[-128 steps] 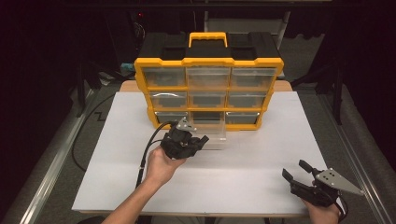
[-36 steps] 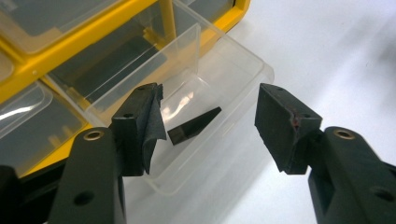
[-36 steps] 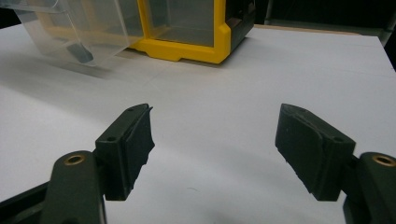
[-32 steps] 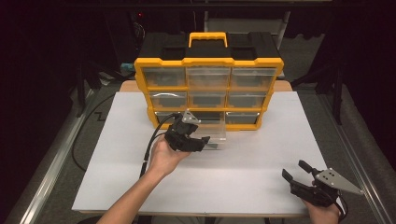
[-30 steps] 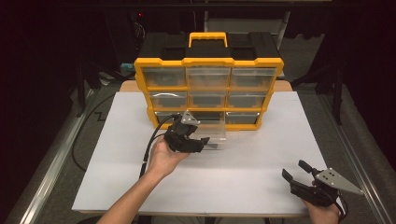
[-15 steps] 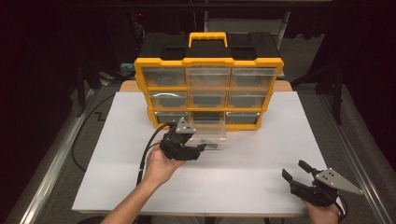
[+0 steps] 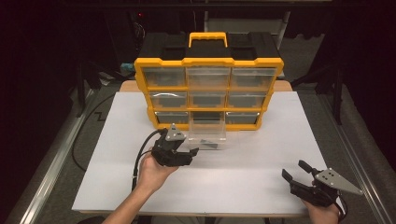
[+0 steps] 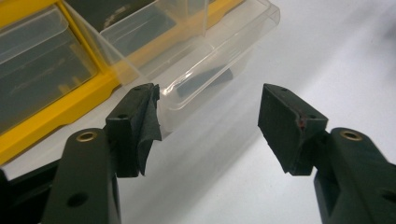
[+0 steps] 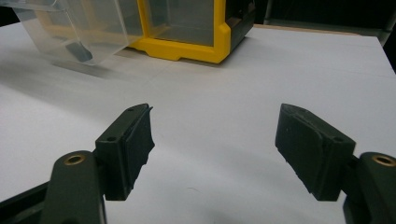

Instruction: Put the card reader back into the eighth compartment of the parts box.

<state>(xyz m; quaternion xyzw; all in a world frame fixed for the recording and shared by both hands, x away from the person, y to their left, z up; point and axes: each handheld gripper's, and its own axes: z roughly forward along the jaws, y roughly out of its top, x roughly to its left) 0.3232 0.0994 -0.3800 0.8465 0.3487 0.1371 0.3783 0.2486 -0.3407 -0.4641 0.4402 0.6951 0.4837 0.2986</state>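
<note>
High view: left gripper [image 7: 187, 151] beside the pulled-out clear drawer [image 7: 208, 135], fingers released.

Its fingers have just been opening and nothing lies between them; the drawer stands on the white desk [image 7: 243, 182], just in front of the yellow organizer [image 7: 208, 63]. A small dark item [image 8: 205, 79] inside the drawer is too blurred through the plastic to identify. At the near right edge, the right gripper [image 7: 294, 171] rests with fingers spread and empty, its hand cut off by the frame.

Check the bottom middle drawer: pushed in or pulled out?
Pulled out. The clear drawer juts forward from the yellow organizer over the white tabletop, a dark item inside.
</note>
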